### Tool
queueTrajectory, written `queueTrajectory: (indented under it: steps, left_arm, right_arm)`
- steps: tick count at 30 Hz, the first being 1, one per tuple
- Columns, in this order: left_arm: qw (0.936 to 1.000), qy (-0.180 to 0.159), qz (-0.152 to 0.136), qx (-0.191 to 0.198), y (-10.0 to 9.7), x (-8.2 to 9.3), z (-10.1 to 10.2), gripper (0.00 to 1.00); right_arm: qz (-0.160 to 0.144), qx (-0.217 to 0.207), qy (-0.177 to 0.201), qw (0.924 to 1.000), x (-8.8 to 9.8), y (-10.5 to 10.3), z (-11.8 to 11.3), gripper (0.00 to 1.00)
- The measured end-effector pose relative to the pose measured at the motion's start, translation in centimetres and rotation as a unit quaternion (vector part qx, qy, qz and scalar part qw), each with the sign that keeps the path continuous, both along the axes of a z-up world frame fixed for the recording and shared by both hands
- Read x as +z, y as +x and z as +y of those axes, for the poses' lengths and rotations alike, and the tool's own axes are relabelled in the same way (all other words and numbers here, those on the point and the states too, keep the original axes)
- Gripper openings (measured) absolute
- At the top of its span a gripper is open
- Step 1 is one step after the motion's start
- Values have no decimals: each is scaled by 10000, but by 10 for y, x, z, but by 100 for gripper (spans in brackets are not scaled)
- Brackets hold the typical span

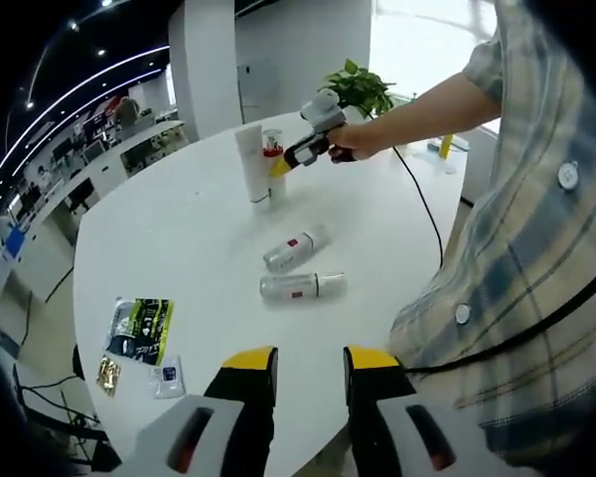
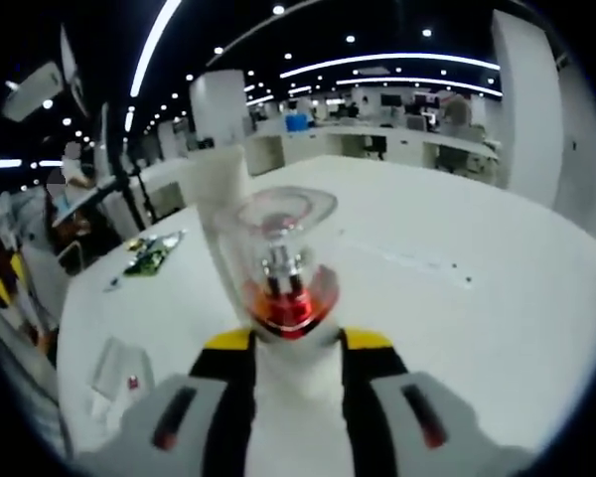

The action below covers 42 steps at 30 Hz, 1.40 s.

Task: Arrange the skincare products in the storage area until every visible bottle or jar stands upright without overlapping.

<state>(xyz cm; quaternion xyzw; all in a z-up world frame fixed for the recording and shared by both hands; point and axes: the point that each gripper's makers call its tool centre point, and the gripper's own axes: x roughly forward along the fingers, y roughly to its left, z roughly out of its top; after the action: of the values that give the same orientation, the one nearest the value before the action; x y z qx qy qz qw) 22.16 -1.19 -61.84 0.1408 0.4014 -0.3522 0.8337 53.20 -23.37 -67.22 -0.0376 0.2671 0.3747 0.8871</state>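
Right tool (image 2: 296, 348): its jaws close on the spray bottle (image 2: 288, 273), holding it upright, I think to stand it on the desk (image 2: 457, 298).
Neighbour: the tall white tube (image 1: 249, 162) stands just beside the bottle, so the products gather at one place.
Left tool (image 1: 310, 373): jaws parted, holding nothing, hanging over the near desk edge.
Remaining: two bottles (image 1: 296, 248) (image 1: 301, 286) lie on their sides, apart, between the tools.
Aside: sachets (image 1: 139, 328) lie flat near the edge.
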Motion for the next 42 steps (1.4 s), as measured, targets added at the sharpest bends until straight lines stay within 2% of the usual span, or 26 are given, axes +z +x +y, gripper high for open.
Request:
queueTrajectory:
  steps: [5, 15, 20, 22, 24, 26, 29, 31, 34, 39, 40, 42]
  left_arm:
    - [9999, -134, -13, 24, 3, 1, -3, 27]
    - [9988, -329, -11, -356, 12, -1, -11, 27]
    - [9972, -379, -22, -649, 20, 0, -14, 27]
    - [9963, -409, -38, -752, 24, 2, -16, 27]
    - [9957, -401, -36, -834, 26, 1, -16, 27]
    - [9947, -405, -53, -943, 28, 2, -17, 27]
    - [9940, -426, -70, -1010, 30, 3, -17, 27]
    - [9935, -447, -67, -1040, 31, 4, -16, 27]
    - [9933, -464, -65, -1052, 30, 3, -14, 27]
    - [9934, -512, -47, -1027, 27, 4, -11, 27]
    - [9934, -542, -41, -1009, 27, 5, -11, 27]
    - [9937, -672, -26, -901, 26, 9, -9, 27]
  right_arm:
    - [107, -229, 192, 9995, -1, -15, -7, 38]
    - [460, -509, 297, 9972, -22, -70, -19, 40]
    - [606, -326, 309, 9971, -27, -96, -9, 40]
    - [708, -30, 328, 9970, -29, -110, 1, 39]
    - [739, 193, 189, 9969, -32, -120, 8, 39]
    - [718, 478, -107, 9962, -37, -132, 16, 39]
    - [753, 702, -289, 9943, -43, -141, 23, 39]
    - [782, 1048, -657, 9892, -51, -150, 30, 40]
    - [780, 1327, -847, 9844, -56, -157, 38, 41]
    - [784, 1606, -1229, 9762, -66, -161, 49, 38]
    - [805, 1715, -1399, 9719, -72, -162, 48, 37]
    - [760, 1783, -1565, 9685, -75, -161, 51, 36]
